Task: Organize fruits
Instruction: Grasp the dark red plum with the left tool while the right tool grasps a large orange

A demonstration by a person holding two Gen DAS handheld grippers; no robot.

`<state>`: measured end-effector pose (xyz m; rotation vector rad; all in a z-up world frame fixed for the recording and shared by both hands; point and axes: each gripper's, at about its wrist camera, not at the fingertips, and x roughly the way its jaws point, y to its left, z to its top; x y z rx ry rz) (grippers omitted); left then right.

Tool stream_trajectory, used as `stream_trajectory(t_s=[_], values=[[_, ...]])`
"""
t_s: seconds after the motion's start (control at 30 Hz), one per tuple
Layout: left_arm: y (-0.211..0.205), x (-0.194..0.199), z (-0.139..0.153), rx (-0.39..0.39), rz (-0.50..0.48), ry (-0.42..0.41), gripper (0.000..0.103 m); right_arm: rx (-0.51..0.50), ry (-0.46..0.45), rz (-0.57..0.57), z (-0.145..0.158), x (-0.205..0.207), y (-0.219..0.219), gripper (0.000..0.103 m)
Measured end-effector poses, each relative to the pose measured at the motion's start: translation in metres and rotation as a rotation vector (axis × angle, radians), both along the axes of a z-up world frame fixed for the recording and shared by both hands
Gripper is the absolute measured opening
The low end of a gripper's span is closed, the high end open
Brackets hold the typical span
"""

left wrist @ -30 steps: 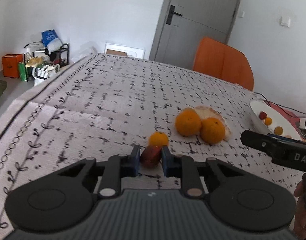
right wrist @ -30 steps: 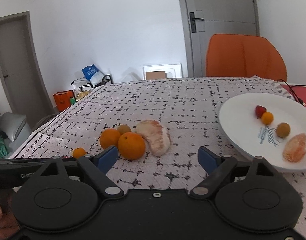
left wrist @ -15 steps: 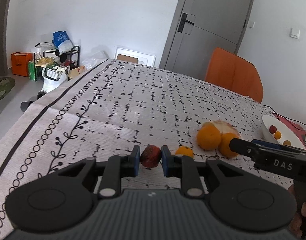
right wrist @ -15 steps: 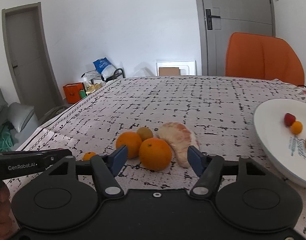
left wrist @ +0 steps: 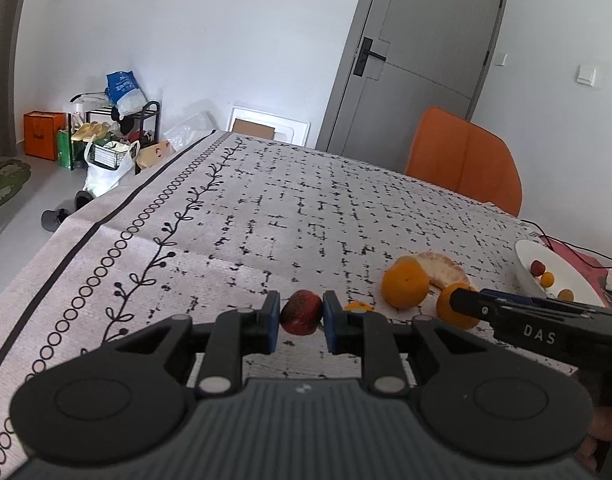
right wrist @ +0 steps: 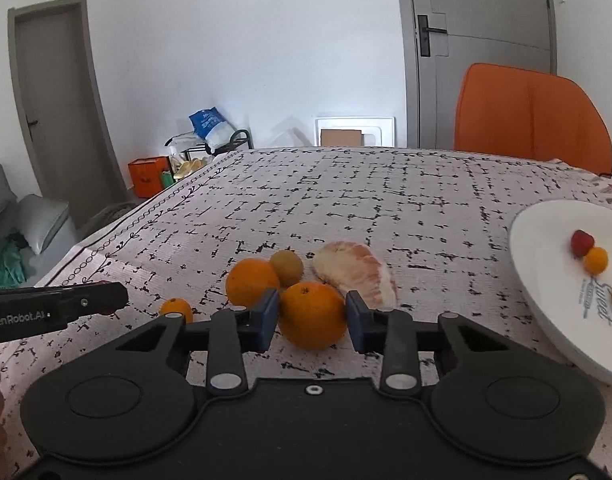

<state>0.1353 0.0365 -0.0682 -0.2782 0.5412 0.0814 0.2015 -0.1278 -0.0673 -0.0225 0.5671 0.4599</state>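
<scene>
My left gripper (left wrist: 301, 316) is shut on a dark red strawberry (left wrist: 301, 312) and holds it above the tablecloth. My right gripper (right wrist: 312, 316) has its pads on both sides of a near orange (right wrist: 312, 316) that rests on the cloth. Behind it lie a second orange (right wrist: 251, 282), a small brown fruit (right wrist: 286, 267), a peeled pomelo piece (right wrist: 354, 274) and a small kumquat (right wrist: 177, 309). A white plate (right wrist: 546, 264) at the right holds several small fruits. The right gripper also shows in the left wrist view (left wrist: 514, 320), beside the plate (left wrist: 526, 256).
An orange chair (right wrist: 530, 116) stands at the table's far side. A red item with a cable (left wrist: 574, 254) lies beyond the plate. The table's left edge (left wrist: 65, 240) drops to a floor with bags and a rack (left wrist: 105, 136).
My left gripper has lifted and drawn back left with the strawberry. My right gripper has moved left from the plate to the near orange and closed its fingers around it.
</scene>
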Motion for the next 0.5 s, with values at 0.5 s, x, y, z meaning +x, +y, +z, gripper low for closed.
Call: stream_trajectory(t_s=[0.5], values=[[-0.011, -0.003, 0.003, -0.006, -0.031, -0.002, 0.021, -0.021, 0.027, -0.009, -0.005, -0.013, -0.004, 0.044]])
